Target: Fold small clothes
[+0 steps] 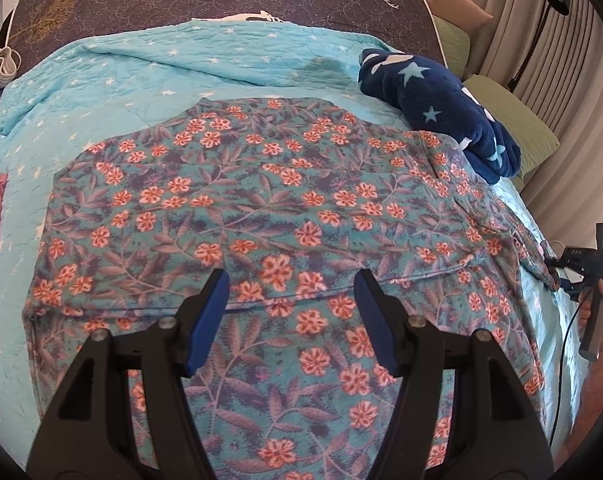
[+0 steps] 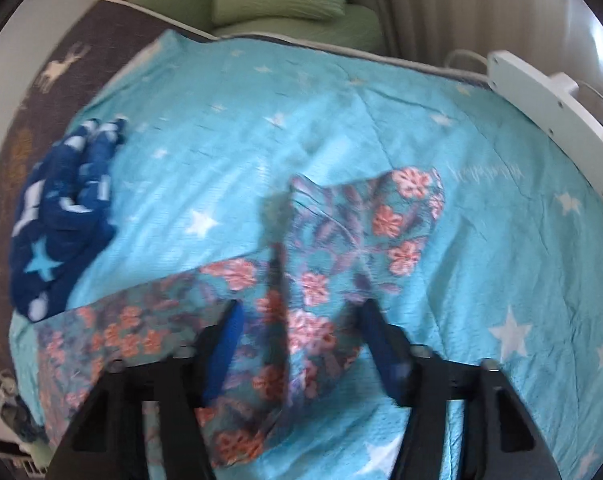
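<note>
Floral top lies flat on the blue star quilt, its near end cut off beneath the left gripper, whose jaws gape wide above it. Right wrist view is blurred: the right gripper, also wide, hovers over the top's sleeve; a navy star fleece sits at nine o'clock.

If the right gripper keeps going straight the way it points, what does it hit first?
Most likely the floral garment: the open right gripper has its raised sleeve between its fingers. The picture is blurred, so depth is uncertain.
</note>
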`<state>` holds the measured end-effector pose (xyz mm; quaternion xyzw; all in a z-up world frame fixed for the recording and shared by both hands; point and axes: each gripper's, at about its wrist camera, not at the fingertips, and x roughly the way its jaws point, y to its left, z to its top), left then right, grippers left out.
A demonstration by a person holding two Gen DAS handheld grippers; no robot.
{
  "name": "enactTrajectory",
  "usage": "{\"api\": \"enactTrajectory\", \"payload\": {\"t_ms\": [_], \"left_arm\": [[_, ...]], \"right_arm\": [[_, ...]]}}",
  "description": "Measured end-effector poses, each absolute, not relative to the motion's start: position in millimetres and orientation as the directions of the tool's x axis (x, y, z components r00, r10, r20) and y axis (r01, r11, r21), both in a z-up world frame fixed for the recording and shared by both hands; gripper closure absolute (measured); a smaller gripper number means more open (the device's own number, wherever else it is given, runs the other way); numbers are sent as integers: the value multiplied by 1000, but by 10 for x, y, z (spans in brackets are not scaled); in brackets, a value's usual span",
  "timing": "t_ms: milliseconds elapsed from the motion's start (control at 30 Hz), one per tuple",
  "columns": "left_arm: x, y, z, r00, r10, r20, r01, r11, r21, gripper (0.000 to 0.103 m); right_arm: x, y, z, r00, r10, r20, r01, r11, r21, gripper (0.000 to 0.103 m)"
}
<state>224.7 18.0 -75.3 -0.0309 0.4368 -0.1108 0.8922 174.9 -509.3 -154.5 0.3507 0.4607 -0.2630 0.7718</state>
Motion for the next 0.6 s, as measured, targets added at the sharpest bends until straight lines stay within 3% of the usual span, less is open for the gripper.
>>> {"api": "enactTrajectory", "payload": {"t_ms": [33,167,267,467,533,600], "left_arm": [[2247,183,-754,594,-223,-773,172,974,-150,38],[2279,172,-763,588,-225,-777,169,973,-154,38],[2286,143,-748,587,-239,-773,176,970,-166,38],[2283,158,-705,589,-263,-764,178,964,-196,37],[2277,212,-708,582,-290,-760,175,957,-231,36],[2265,275,-729,566,-328,-756,176,944,-278,34]], "right_arm": [[1734,-5108,-1533,438,-103,-893,729,621,286,94],[1583,-5167,-1365,540,-86,-838,702,595,391,98],[1576,-5002,-1005,668,-76,-740,606,632,483,99],[1801,-3878,-256,829,291,-477,103,760,642,98],[1878,-3254,-125,774,441,-454,-104,796,597,95],[1915,-2711,-151,685,539,-490,-259,809,527,93]]}}
